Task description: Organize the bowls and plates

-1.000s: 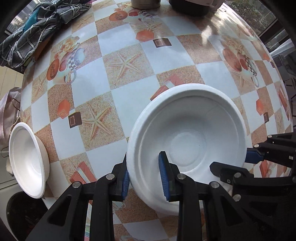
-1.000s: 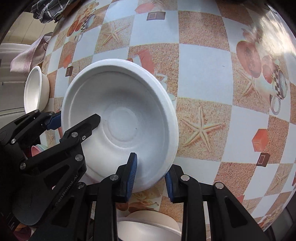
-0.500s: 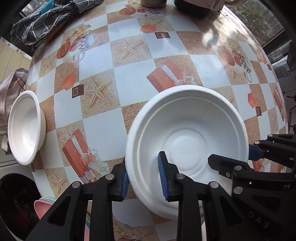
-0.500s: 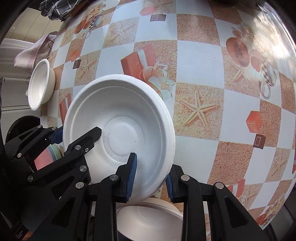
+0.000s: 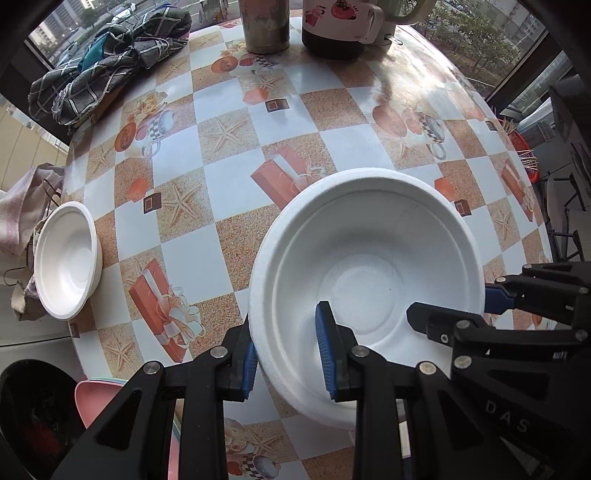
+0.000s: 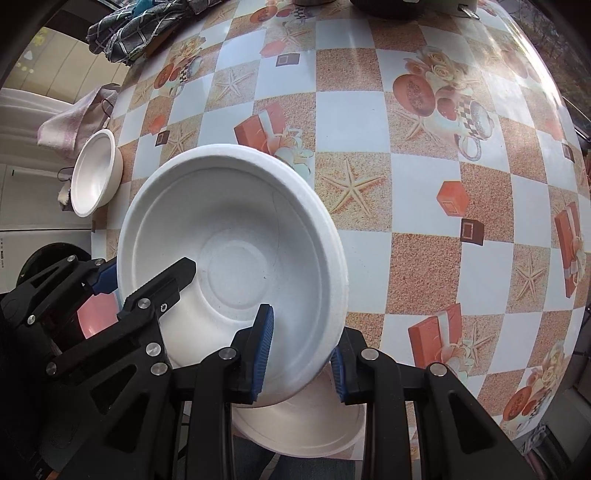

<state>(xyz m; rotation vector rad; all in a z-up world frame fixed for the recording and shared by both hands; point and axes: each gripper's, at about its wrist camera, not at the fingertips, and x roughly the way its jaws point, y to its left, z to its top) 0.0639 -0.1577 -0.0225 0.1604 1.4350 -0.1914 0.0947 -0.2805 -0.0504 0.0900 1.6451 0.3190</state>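
Note:
Both grippers hold one large white foam bowl (image 5: pixel 369 258) above the patterned table. My left gripper (image 5: pixel 290 354) is shut on its near left rim. My right gripper (image 6: pixel 301 350) is shut on its near right rim, and it shows at the right of the left wrist view (image 5: pixel 458 306). The bowl also fills the middle left of the right wrist view (image 6: pixel 232 251). A second white bowl (image 5: pixel 68 260) sits at the table's left edge, also in the right wrist view (image 6: pixel 94 177). Another white bowl (image 6: pixel 306 417) lies below the held one. Pink plates (image 5: pixel 96 402) sit lower left.
The checked tablecloth (image 5: pixel 236 177) covers a round table. A metal canister (image 5: pixel 264 24) and a dark-based jug (image 5: pixel 340 26) stand at the far edge. A plaid cloth (image 5: pixel 107 59) lies at the far left. A pink towel (image 6: pixel 74 122) hangs beyond the small bowl.
Both grippers have drawn back toward the near table edge with the large bowl held between them. More of the table and the far objects have come into view.

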